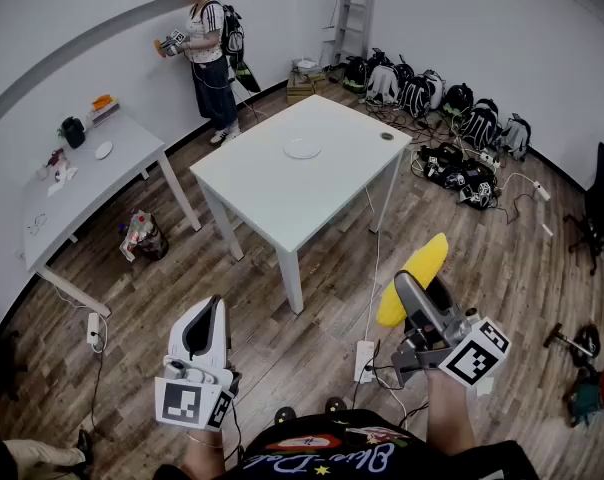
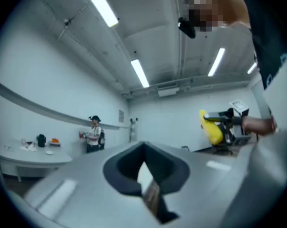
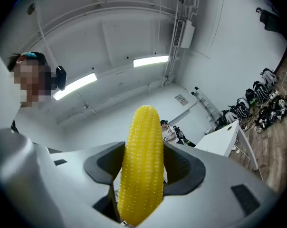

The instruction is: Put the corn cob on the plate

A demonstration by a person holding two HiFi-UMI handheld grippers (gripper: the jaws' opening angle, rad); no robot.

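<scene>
Low and nearest, the left gripper [image 1: 208, 313] has its jaws almost together, with nothing between them. Beside it, the right gripper [image 1: 419, 303] has its jaws wide and pressed on the corn cob [image 3: 141, 165] from both sides. The pads grip its lower half and the tip stands out past the fingertips. The cob is in the air over the wooden floor [image 1: 282, 343], well apart from the table. A power strip [image 1: 364, 360] lies on the floor just ahead. Beyond it the floor is open up to the near corner of the white table [image 1: 312, 203]. The plate [image 1: 302, 149] lies about mid-tabletop, away from every edge. Backpacks [image 1: 422, 93] line the far right wall.
</scene>
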